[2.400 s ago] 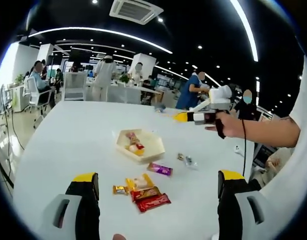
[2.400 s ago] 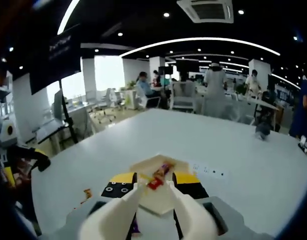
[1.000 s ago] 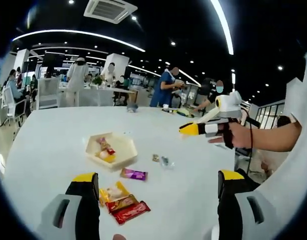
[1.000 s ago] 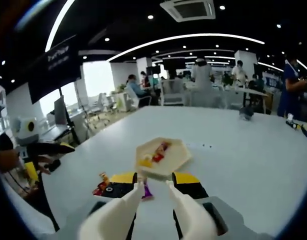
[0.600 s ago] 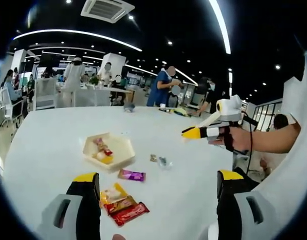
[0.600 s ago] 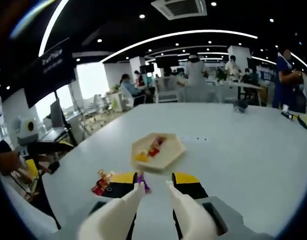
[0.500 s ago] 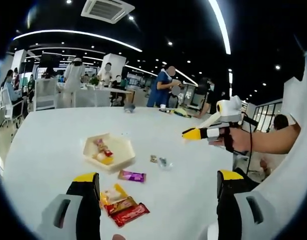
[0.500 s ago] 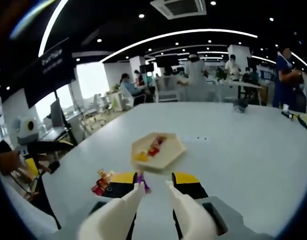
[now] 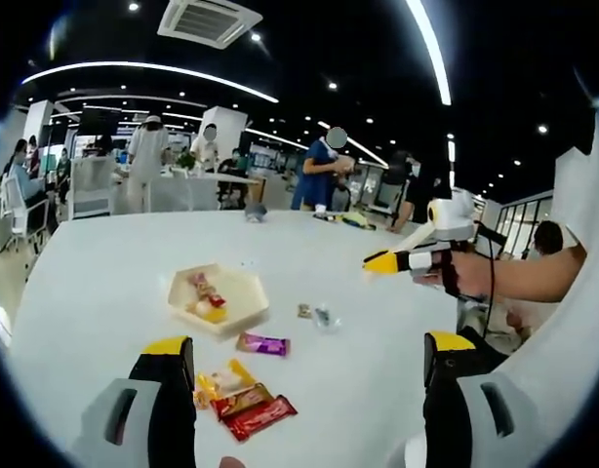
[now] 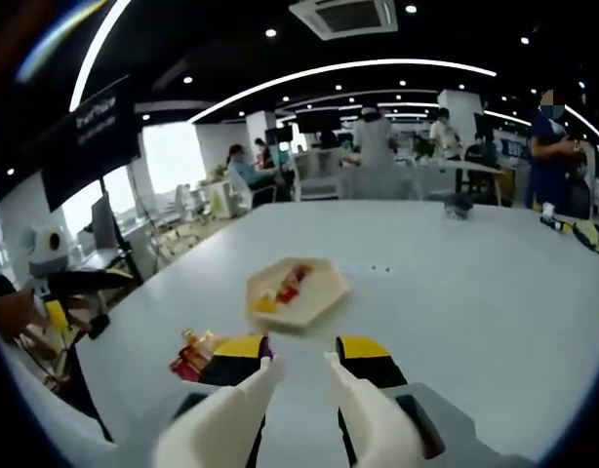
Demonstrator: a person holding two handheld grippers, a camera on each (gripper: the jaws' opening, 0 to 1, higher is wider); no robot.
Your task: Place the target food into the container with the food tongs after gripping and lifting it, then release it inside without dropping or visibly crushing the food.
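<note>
A cream hexagonal container [image 9: 219, 300] sits on the white table [image 9: 95, 263] with a few wrapped snacks inside. Nearer to me lie a purple wrapped snack [image 9: 262, 343], yellow ones [image 9: 221, 378] and a red one [image 9: 260, 416]. My left gripper [image 9: 304, 388] stands wide open above the near table edge with nothing between its jaws. My right gripper [image 10: 299, 363] hugs cream food tongs [image 10: 226, 414], whose tips stand apart with nothing between them. They hover short of the container [image 10: 293, 286], with the snack pile [image 10: 192, 357] to their left. A hand holds the right gripper [image 9: 402, 260] at the right.
Two small loose candies [image 9: 314, 314] lie right of the container. The left gripper [image 10: 70, 285] shows at the left edge of the right gripper view. People, desks and chairs [image 9: 90, 180] stand beyond the far table edge. Bare tabletop spreads around the container.
Both views have drifted a little with the hands. In the left gripper view the right gripper sits slightly further right. No snack has moved or been taken hold of.
</note>
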